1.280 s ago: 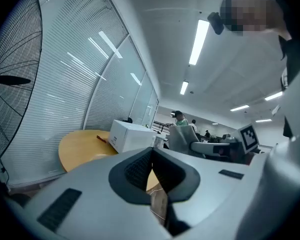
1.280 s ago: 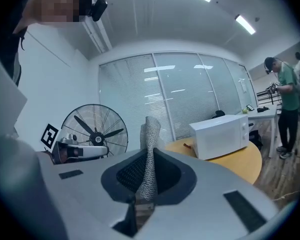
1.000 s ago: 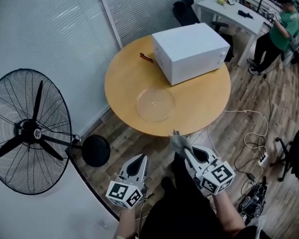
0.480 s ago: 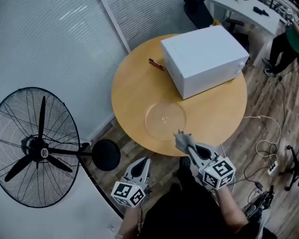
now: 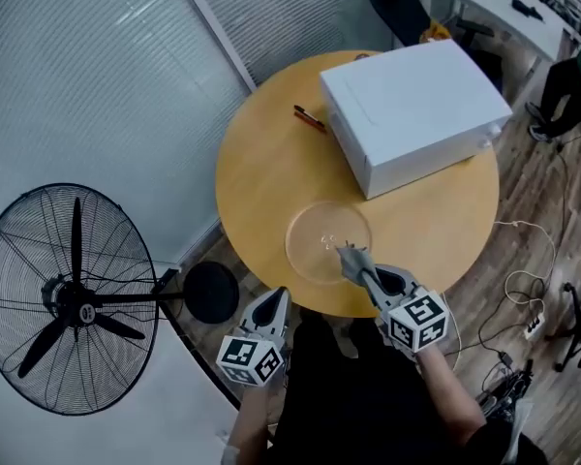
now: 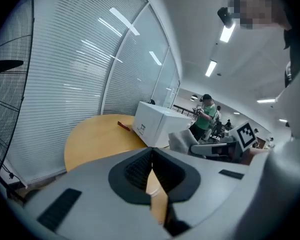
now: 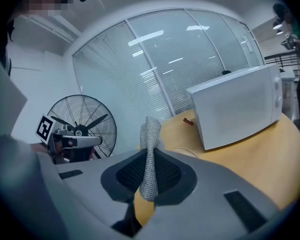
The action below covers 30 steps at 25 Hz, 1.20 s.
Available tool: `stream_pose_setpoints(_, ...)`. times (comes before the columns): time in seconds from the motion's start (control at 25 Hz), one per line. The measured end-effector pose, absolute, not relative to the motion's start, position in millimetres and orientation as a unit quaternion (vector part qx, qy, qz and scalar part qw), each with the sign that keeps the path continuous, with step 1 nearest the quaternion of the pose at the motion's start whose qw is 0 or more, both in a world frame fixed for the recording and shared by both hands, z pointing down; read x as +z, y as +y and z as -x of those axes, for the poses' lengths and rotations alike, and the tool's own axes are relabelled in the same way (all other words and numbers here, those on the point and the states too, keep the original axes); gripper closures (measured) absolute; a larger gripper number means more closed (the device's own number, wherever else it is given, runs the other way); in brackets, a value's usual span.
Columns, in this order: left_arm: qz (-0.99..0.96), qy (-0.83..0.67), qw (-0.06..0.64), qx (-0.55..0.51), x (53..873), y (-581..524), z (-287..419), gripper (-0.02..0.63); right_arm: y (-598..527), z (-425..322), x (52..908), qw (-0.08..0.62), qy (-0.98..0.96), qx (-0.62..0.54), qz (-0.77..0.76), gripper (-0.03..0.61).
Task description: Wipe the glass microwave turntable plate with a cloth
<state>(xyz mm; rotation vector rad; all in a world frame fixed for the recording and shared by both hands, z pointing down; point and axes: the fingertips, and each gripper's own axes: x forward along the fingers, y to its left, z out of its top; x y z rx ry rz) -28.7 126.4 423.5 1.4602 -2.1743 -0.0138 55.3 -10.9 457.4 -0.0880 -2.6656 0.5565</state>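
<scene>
Head view, steeply down: finds the clear glass turntable plate (image 5: pixel 315 235) lying flat on the round wooden tabletop (image 5: pixel 261 168), close to its near edge, in front of the white microwave (image 5: pixel 416 100) and apart from it. Holds the right gripper (image 5: pixel 354 263) over the plate's near right rim, jaws clenched on a grey mesh cloth (image 5: pixel 349 256) whose free end sticks out past the tips above the glass; cannot tell whether cloth and glass touch. Carries the left gripper (image 5: pixel 278 296) just off the tabletop's near edge, left of the plate and clear of it, jaws pressed together on nothing.

Right gripper view: confirms the cloth pinched upright between the pads, with the plate's rim just beyond the tips and the microwave off to the right. Left gripper view: shows shut jaws aimed across the tabletop, with the other gripper and its cloth at the right.

Sees the microwave's door closed, inside hidden, with the plate outside it. Notes a red pen (image 5: pixel 309 118) on the tabletop beside the microwave, and a standing fan (image 5: pixel 73 298) on the floor at the left.
</scene>
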Motion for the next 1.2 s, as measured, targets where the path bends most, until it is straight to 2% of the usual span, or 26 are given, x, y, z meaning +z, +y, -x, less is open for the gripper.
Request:
stream_pose_setpoints(0.24, -0.568, -0.771, 0.285, 0.018, 457.3, 103.0, 76.9, 0.618, -17.0, -33.7, 485.6, 0.248, -0.947, 0.202, -0.003, 0.540)
stream_pose_setpoints(0.52, -0.632, -0.687, 0.357, 0.036, 512.0, 76.1, 132.5, 0.617, -29.1, -14.1, 509.5, 0.283, -0.929, 0.205, -0.122, 0.540)
stream_pose_setpoints(0.8, -0.663, -0.611, 0.428, 0.062, 574.5, 57.5, 164.6, 0.580, -19.6, -10.5, 539.4, 0.319, -0.901, 0.207, -0.208, 0.540)
stream_pose_setpoints(1.04, -0.658, -0.568, 0.485, 0.097, 629.3, 58.6, 169.9, 0.522, -11.5, -15.3, 570.0, 0.346, -0.866, 0.233, -0.275, 0.540)
stream_pose_setpoints(1.2, -0.644, -0.540, 0.537, 0.067, 645.0, 62.6, 172.7, 0.514, -5.4, -11.7, 585.3, 0.354, -0.851, 0.249, -0.297, 0.540)
